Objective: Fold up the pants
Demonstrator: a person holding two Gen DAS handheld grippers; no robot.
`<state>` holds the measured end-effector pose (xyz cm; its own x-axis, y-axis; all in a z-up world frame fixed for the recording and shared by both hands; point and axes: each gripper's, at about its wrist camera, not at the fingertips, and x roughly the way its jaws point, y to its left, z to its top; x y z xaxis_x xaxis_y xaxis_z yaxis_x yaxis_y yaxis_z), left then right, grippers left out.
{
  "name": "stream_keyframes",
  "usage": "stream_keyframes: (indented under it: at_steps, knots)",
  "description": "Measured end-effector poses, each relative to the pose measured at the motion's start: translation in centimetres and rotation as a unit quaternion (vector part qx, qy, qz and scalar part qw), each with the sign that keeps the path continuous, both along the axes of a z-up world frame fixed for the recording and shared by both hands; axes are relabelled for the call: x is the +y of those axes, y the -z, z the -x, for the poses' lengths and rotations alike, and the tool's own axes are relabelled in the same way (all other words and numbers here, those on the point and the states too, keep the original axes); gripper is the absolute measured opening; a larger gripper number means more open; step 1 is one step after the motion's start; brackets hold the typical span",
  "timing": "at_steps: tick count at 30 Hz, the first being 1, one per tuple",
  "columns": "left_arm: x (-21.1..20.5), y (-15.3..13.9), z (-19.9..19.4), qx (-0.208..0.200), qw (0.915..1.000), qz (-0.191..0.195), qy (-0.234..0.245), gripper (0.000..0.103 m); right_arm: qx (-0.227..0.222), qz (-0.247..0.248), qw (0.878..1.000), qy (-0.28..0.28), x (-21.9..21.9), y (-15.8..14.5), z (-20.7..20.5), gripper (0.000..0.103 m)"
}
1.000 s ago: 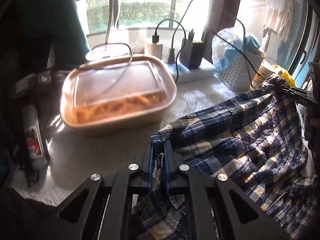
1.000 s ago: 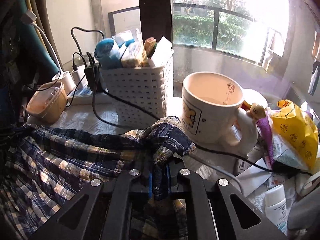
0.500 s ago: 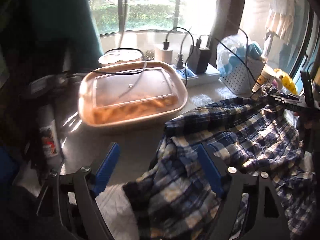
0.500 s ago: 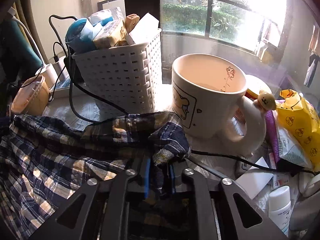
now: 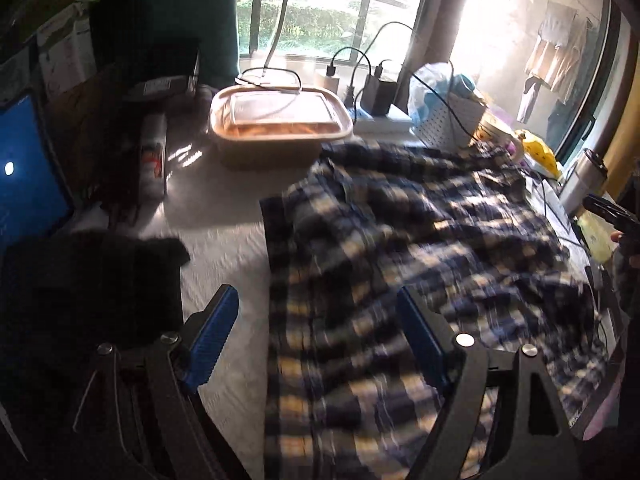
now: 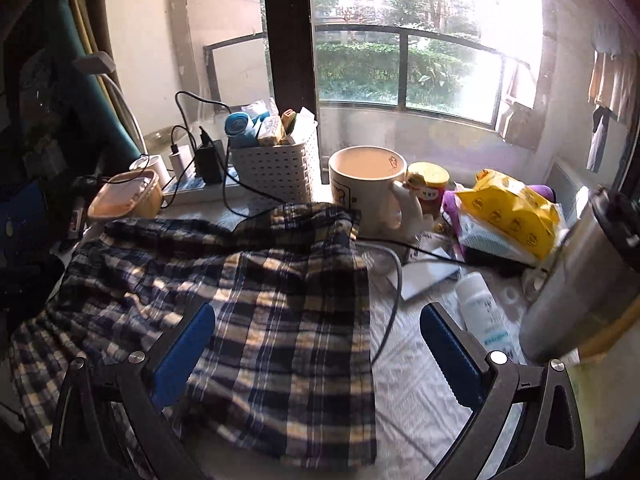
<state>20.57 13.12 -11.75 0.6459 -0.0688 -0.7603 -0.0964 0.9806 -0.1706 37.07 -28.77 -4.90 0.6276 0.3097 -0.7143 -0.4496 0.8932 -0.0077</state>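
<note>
Now plaid pants (image 6: 256,300) lie spread on white table cover (image 5: 224,240), top edge touching mug (image 6: 368,188), near basket (image 6: 276,168) and food container (image 5: 280,124). Left gripper (image 5: 316,340) released, jaws wide, cloth below untouched. Right gripper (image 6: 316,348) jaws just opened fully, nothing pinched. Fabric looks light, limp, wrinkle-prone; likely slumps when lifted. Best pinch at hem corners or waistband edge, clear of charger cable (image 6: 390,280).

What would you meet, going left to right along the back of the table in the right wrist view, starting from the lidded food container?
Lidded food container → black charger → white perforated basket → cream mug → yellow-lidded jar → yellow packet → steel tumbler.
</note>
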Motion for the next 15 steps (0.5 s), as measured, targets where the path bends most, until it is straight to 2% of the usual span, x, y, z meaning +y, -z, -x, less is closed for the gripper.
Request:
stream_keyframes:
  at_steps: [4, 6, 9, 11, 15]
  knots:
    - [-0.6, 0.9, 2.3, 0.004, 0.9998, 0.020, -0.005, 0.081, 0.016, -0.014, 1.000, 0.019, -3.2, 0.3, 5.7, 0.103]
    - [-0.9, 1.1, 3.4, 0.005, 0.9996, 0.028, -0.003, 0.081, 0.027, -0.009, 0.999, 0.027, -4.3, 0.9, 8.5, 0.099]
    - [-1.5, 1.3, 4.7, 0.003, 0.9995, 0.030, 0.001, 0.081, 0.046, -0.002, 0.999, 0.026, -4.3, 2.4, 12.7, 0.087]
    - [-1.7, 1.5, 5.4, 0.005, 0.9994, 0.033, 0.003, 0.081, 0.060, 0.011, 0.998, 0.014, -3.3, 3.7, 15.0, 0.074]
    - [-1.9, 1.7, 6.2, 0.003, 0.9989, 0.047, 0.004, 0.081, 0.079, 0.038, 0.996, -0.012, -0.5, 6.1, 17.9, 0.061]
